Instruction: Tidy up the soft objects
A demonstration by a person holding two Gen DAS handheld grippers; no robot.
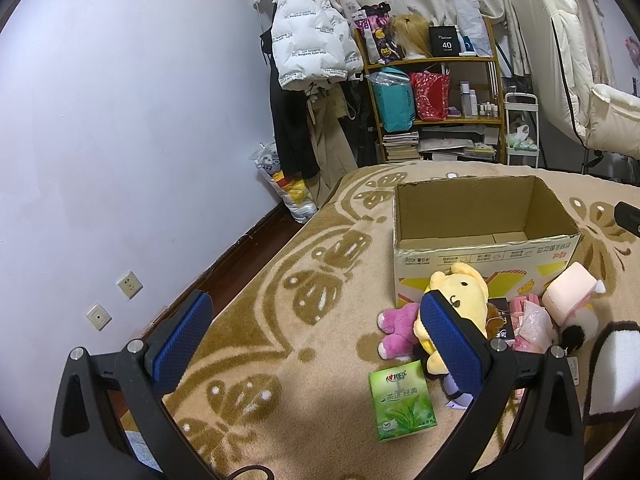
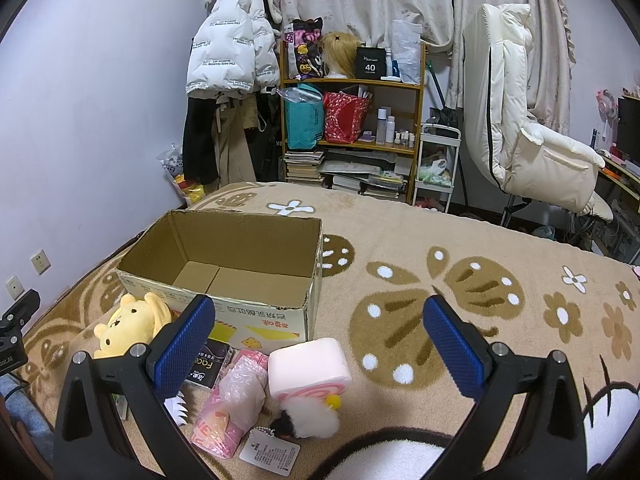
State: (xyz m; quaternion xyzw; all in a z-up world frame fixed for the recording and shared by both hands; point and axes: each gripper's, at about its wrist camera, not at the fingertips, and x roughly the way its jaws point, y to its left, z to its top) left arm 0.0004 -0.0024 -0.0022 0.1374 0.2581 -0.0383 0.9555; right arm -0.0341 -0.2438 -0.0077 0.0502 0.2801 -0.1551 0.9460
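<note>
Cardboard box point(image 2: 224, 264) was seen open-topped and upright on the patterned brown blanket point(image 2: 460, 248), well in from the blanket's far edge, with nothing visible inside it. Soft things were heaped against the box's near wall. A yellow bear plush point(image 1: 460, 292) was leaned on the box at its left near corner, and a purple plush point(image 1: 400, 328) was laid touching the bear on the side toward the blanket's left edge. A green tissue pack point(image 1: 402, 400) was set flat just nearer than the purple plush. A pink block-shaped plush point(image 2: 308, 364) was placed near the box's right near corner, with a white fluffy keychain toy point(image 2: 308, 416) touching it on the near side and a paper tag point(image 2: 270, 454) attached. Pink plastic-wrapped packets point(image 2: 236, 400) and a dark packet point(image 2: 212, 360) were found between the bear and the block plush.

The left gripper point(image 1: 316, 342) was held above the blanket with its blue pads spread wide apart, nothing between them; its right finger was seen in front of the bear. The right gripper point(image 2: 316, 342) was likewise held wide apart and unloaded above the pile
</note>
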